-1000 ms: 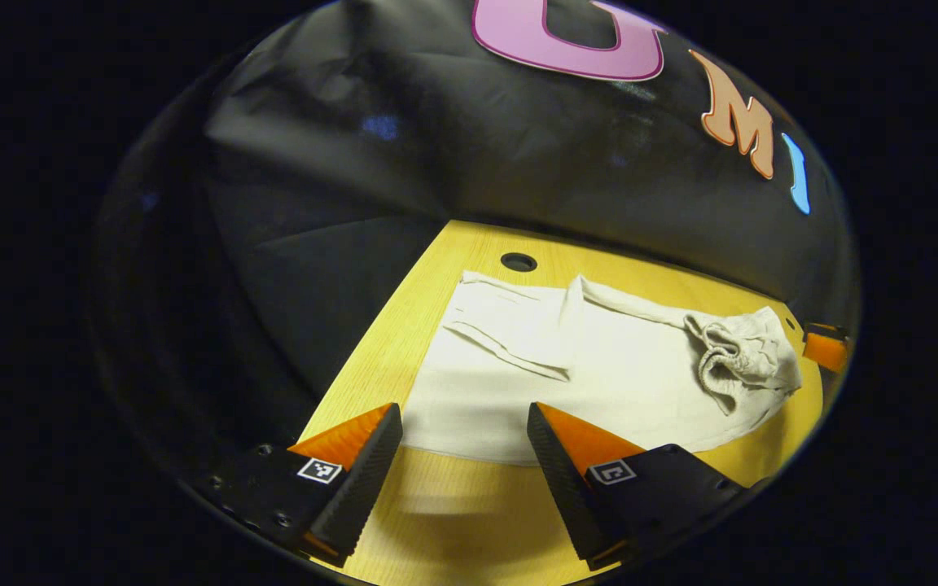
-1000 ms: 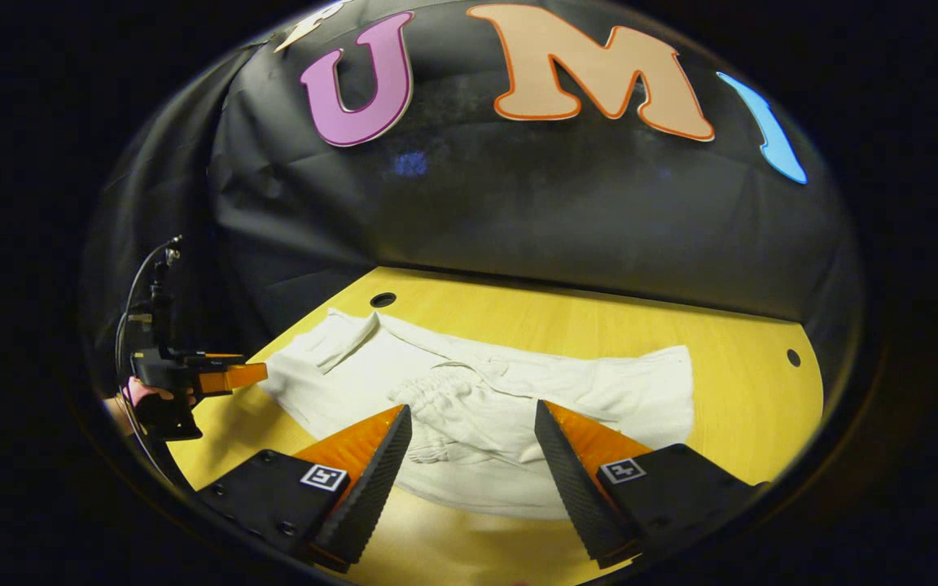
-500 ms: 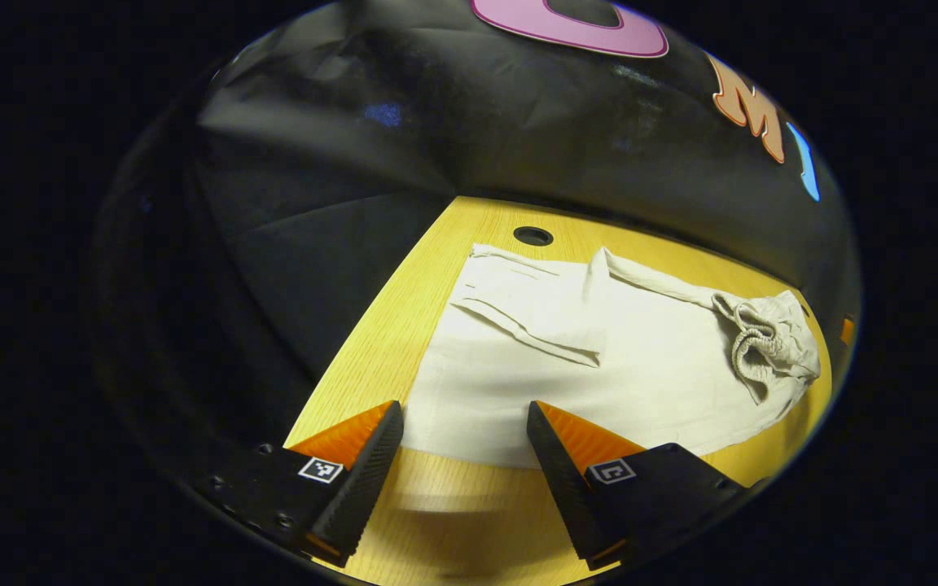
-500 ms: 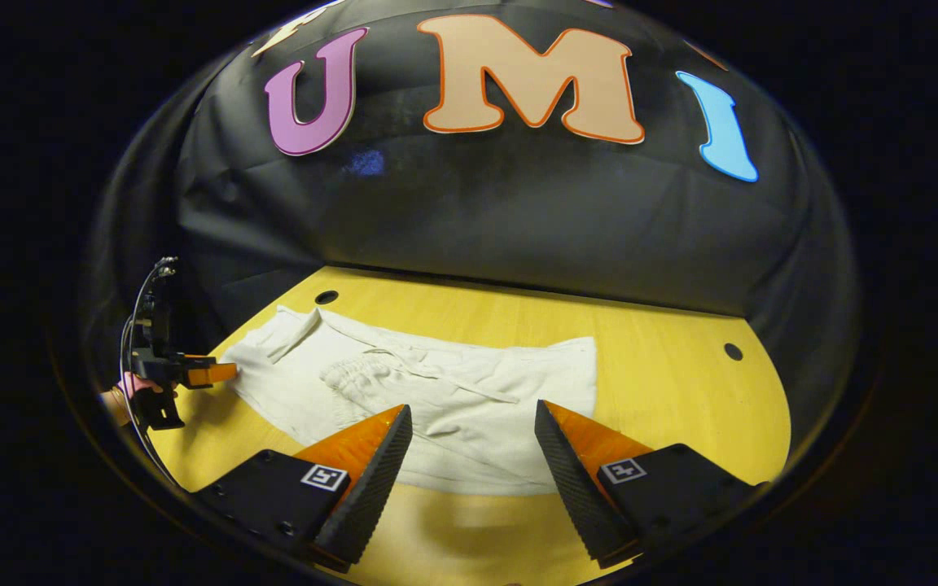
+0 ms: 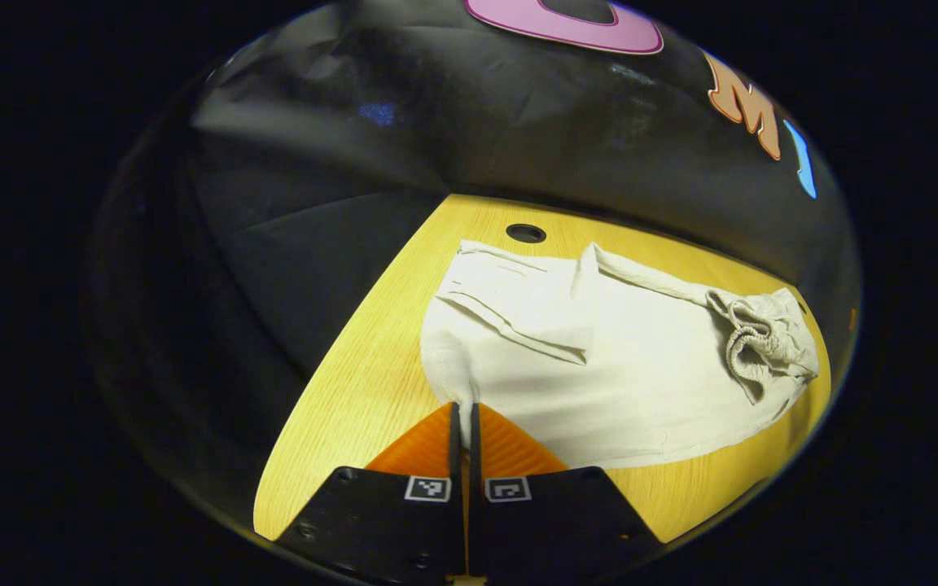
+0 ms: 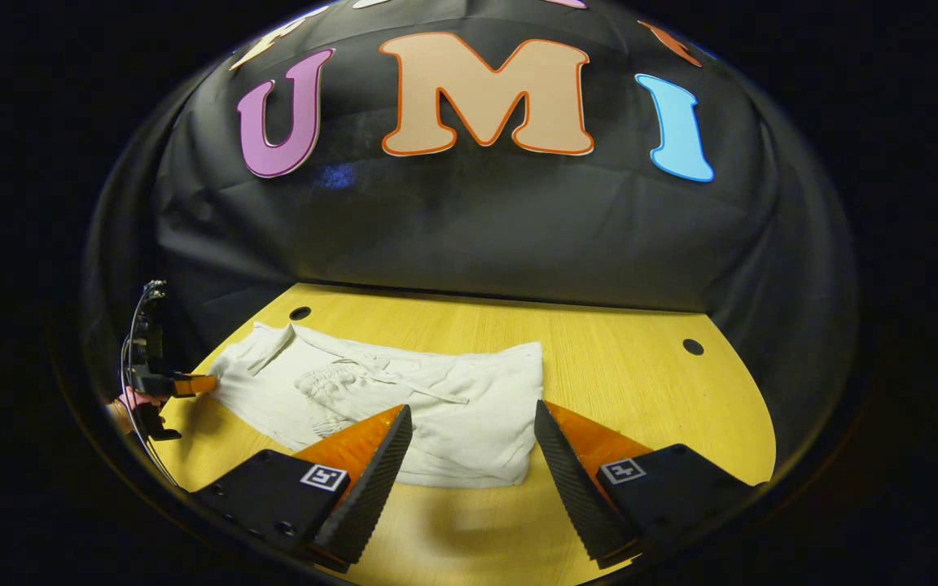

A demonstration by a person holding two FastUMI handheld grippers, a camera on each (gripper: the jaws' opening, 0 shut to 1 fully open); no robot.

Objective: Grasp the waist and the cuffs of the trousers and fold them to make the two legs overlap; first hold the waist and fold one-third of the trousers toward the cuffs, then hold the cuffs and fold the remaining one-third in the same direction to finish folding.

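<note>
The cream trousers (image 5: 615, 366) lie part-folded on the yellow wooden table (image 5: 355, 407). Their gathered drawstring waist (image 5: 750, 342) rests on top of the legs. My left gripper (image 5: 463, 407) is shut on the near corner of the cuff end, and the cloth rises in a small ridge into the fingertips. In the right gripper view the trousers (image 6: 453, 407) stretch from left to centre, with the waist (image 6: 330, 378) lying on them. My right gripper (image 6: 473, 423) is open just above their near right edge, with nothing between its fingers. The left gripper (image 6: 180, 382) shows at the far left, held by a hand.
A round cable hole (image 5: 526, 233) sits just beyond the cuff end; the right gripper view shows this hole (image 6: 300, 312) and a second hole (image 6: 692, 346) at the back right. Bare table (image 6: 624, 382) lies right of the trousers. The black cloth wall stands behind the table.
My left gripper has gone from open to shut on the cuff-end corner. The right gripper has shifted right along the trousers and stays open.
</note>
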